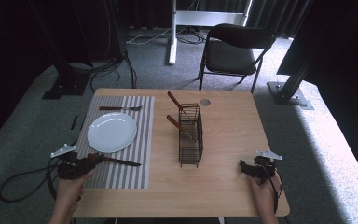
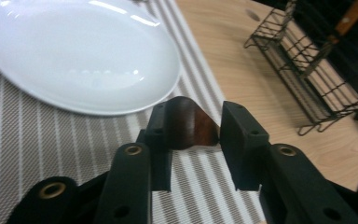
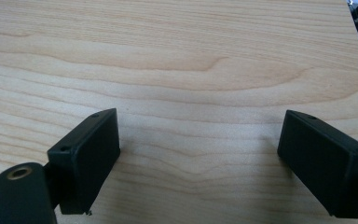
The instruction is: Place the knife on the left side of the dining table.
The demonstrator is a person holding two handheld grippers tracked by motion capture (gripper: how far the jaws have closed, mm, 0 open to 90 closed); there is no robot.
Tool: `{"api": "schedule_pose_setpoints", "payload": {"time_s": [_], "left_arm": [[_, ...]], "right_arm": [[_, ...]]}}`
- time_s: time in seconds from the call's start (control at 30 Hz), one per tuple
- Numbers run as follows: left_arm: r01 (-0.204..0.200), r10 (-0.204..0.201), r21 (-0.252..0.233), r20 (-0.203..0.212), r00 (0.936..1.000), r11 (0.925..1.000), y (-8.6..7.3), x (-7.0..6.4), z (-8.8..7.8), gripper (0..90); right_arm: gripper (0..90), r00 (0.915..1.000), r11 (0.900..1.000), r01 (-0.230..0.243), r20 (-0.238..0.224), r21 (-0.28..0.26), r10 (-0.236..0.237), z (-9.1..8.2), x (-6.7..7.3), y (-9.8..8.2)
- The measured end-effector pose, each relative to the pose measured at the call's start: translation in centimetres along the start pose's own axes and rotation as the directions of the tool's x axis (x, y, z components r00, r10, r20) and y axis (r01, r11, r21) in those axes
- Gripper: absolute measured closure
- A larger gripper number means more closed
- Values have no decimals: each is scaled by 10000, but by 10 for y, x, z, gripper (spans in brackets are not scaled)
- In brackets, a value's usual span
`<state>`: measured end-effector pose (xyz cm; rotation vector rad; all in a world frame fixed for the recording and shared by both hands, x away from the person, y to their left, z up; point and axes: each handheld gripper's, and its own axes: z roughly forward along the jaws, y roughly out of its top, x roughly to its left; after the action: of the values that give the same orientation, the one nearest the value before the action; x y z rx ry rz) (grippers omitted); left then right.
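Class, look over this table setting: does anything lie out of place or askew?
Mostly tidy. The fork lies crosswise beyond the plate rather than beside it. The knife lies across the mat below the plate, its handle between the left gripper fingers.

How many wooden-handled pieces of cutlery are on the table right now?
4. A fork lies beyond the plate, a knife lies on the placemat with its handle between the left gripper fingers, and two utensils stand in the wire caddy, which might hide others.

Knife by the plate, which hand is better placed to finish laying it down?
Left. The left gripper has the knife handle between its jaws on the placemat; the right gripper rests far across the table, open over bare wood.
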<state>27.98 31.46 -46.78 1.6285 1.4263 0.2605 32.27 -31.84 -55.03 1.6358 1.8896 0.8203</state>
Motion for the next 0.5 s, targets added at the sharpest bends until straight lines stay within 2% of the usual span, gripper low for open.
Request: {"api": "schedule_pose_setpoints", "payload": {"time_s": [0.07,0.1,0.3,0.43,0.5], "left_arm": [[148,-149,-5,-52,9999,9999,-3,6,2,614],[315,-316,-56,-197,9993,9995,-5,10,4,606],[636,-637,-40,-777,9949,9980,-9,23,10,513],[543,-519,145,-1311,9900,9984,-13,30,16,442],[602,-574,163,-1380,9888,9981,-15,34,19,431]], "right_arm": [[121,10000,10000,-5,2,2,5,0,0,0],[121,10000,10000,-2,-1,1,2,0,0,0],[121,10000,10000,-5,1,3,5,0,0,0],[121,10000,10000,-2,-1,1,2,0,0,0],[121,10000,10000,0,0,0,0,0,0,0]]}}
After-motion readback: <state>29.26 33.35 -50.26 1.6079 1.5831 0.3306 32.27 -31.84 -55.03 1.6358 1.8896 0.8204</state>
